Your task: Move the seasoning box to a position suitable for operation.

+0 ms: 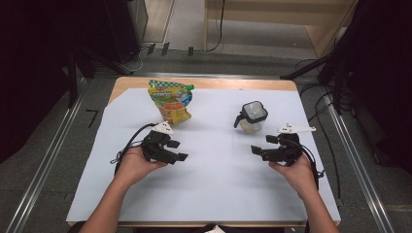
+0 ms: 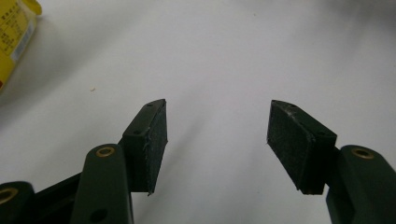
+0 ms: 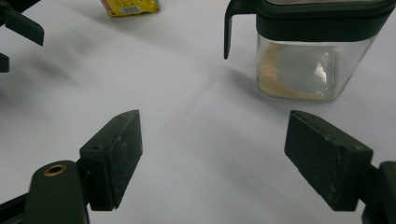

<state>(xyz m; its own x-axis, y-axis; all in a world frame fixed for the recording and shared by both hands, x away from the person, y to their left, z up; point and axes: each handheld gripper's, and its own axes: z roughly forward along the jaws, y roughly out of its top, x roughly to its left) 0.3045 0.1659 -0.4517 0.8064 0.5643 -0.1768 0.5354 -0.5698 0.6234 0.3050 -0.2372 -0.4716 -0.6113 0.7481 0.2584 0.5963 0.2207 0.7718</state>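
1. In the high view, a table [image 1: 204, 194] covered with a white sheet is seen, and two things stand on its far half: a yellow and green pouch [image 1: 171, 101] to the left and a clear jar [image 1: 252, 117] with a black lid to the right, well apart from each other.

2. The left gripper [image 1: 179, 150] is held low over the sheet, near and in front of the pouch; the right gripper [image 1: 256, 151] is held near and in front of the jar. The two are pointed toward each other across a bare stretch of sheet.

3. In the left gripper view, the jaws are shown well apart with nothing between them except white sheet. A corner of the pouch [image 2: 14, 35] is caught at the upper left edge, apart from the jaws.

4. In the right gripper view, the jaws are spread wide and nothing is held. The jar [image 3: 308, 51] is seen beyond them to the upper right, not touched.

5. A pale, grainy layer is revealed at the jar's bottom in this close view, possibly a powder; from the high view it is read as no more than a pale tint.

6. The pouch's lower edge [image 3: 130, 7] and part of the left gripper [image 3: 21, 28] are also picked up at the top left of the right gripper view.
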